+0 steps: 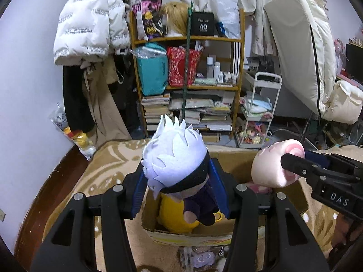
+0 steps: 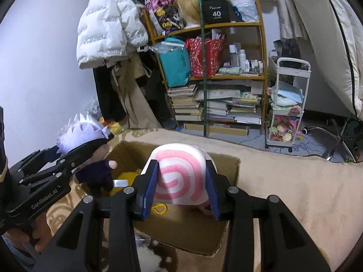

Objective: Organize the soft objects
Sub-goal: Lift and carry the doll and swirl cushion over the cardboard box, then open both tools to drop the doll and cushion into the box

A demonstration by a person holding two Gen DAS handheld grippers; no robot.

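My left gripper is shut on a plush doll with spiky white hair, a black blindfold and dark clothes, held over an open cardboard box. A yellow plush lies inside the box. My right gripper is shut on a white plush with a pink spiral, also above the cardboard box. In the left wrist view the pink plush hangs at the right in the right gripper. In the right wrist view the white-haired doll shows at the left in the left gripper.
The box rests on a beige patterned blanket on a bed. Beyond it stand a cluttered wooden shelf with books, a small white cart, hanging coats and a propped mattress. Small plush items lie before the box.
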